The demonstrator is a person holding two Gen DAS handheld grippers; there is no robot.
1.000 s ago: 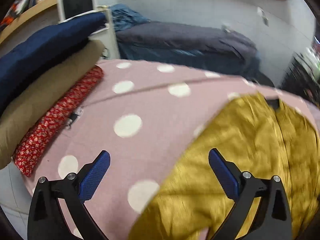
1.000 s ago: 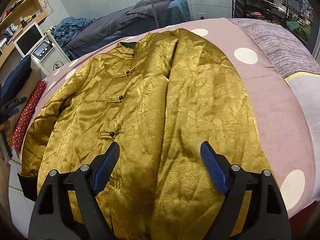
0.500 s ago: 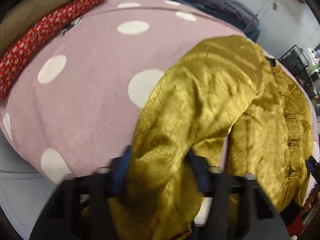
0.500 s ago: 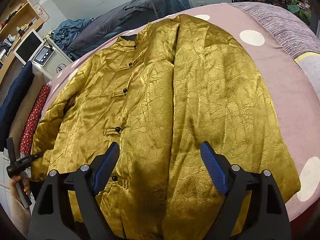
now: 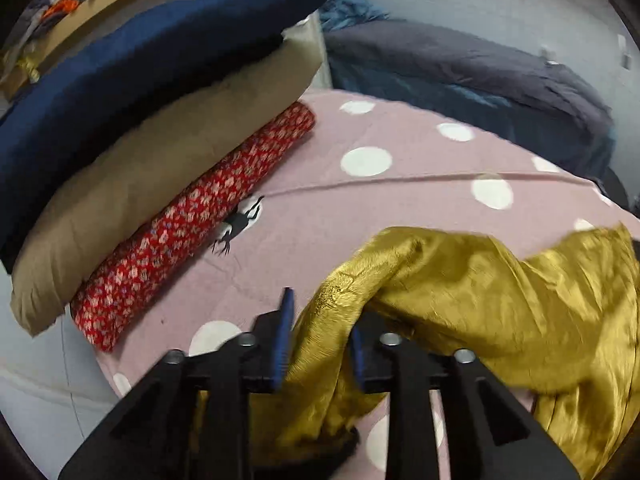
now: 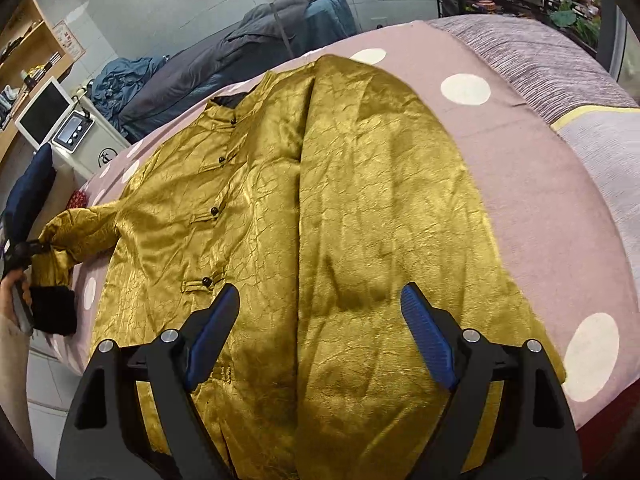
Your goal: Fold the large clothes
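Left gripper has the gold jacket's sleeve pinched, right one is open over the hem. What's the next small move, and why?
Probably carry the left gripper across and lay the sleeve over the jacket front. The far side already looks folded inward along the middle, while this sleeve hangs out over the polka-dot cover at the bed's edge. The right gripper stands open, holding nothing, above the hem.

jacket [image 6: 360, 220]: glossy crinkled gold satin | bedspread [image 6: 540, 208]: matt pink cloth | gripper pads [image 6: 428, 336]: ribbed blue
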